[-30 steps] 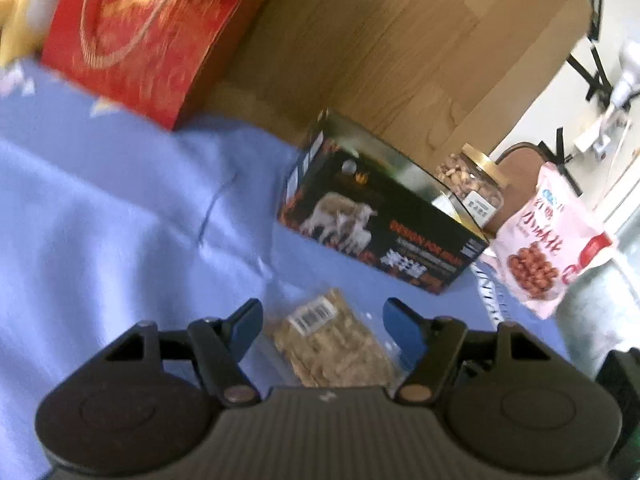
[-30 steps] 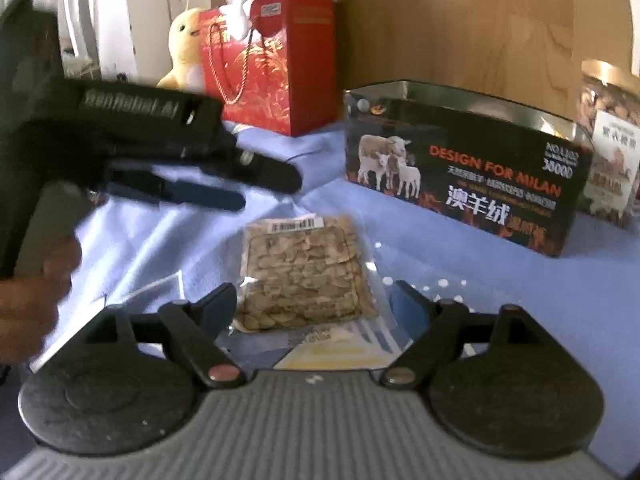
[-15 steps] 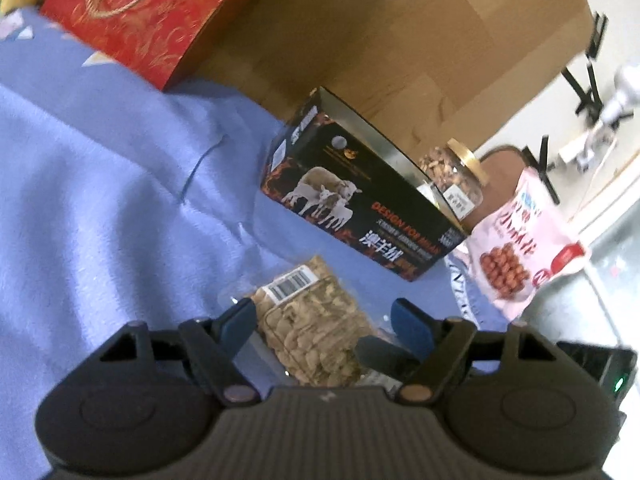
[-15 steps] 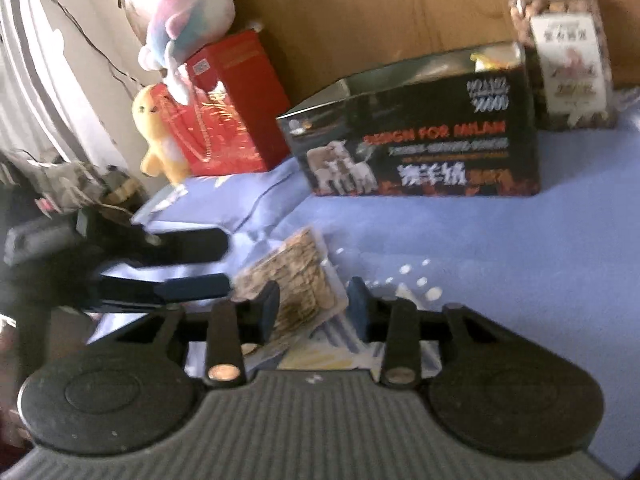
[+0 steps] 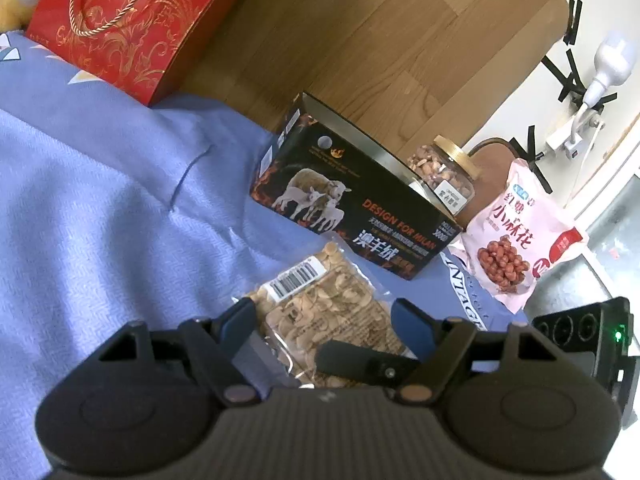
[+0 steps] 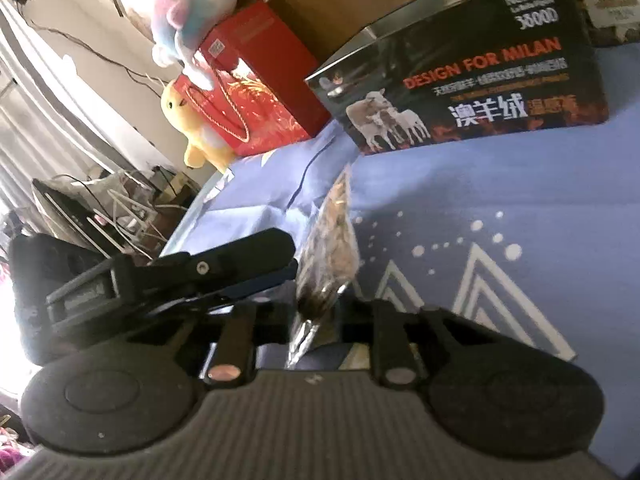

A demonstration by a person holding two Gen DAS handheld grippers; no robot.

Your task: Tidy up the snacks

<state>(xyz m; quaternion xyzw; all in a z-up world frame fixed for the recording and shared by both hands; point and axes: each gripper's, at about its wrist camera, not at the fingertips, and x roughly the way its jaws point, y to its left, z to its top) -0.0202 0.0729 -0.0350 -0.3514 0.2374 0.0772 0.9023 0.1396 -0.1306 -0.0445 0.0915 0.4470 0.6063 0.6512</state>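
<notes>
On the blue bedsheet (image 5: pixel 100 208), our right gripper's (image 6: pixel 320 312) jaws are closing on the nut packet (image 5: pixel 320 312); left gripper (image 5: pixel 324 320) hangs open. Next: lift toward the black box (image 5: pixel 352 208) at twelve o'clock.

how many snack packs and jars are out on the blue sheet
3: a clear nut pack in the right claw, a nut jar behind the black box, a pink bag beside it. More may be hidden.
</notes>
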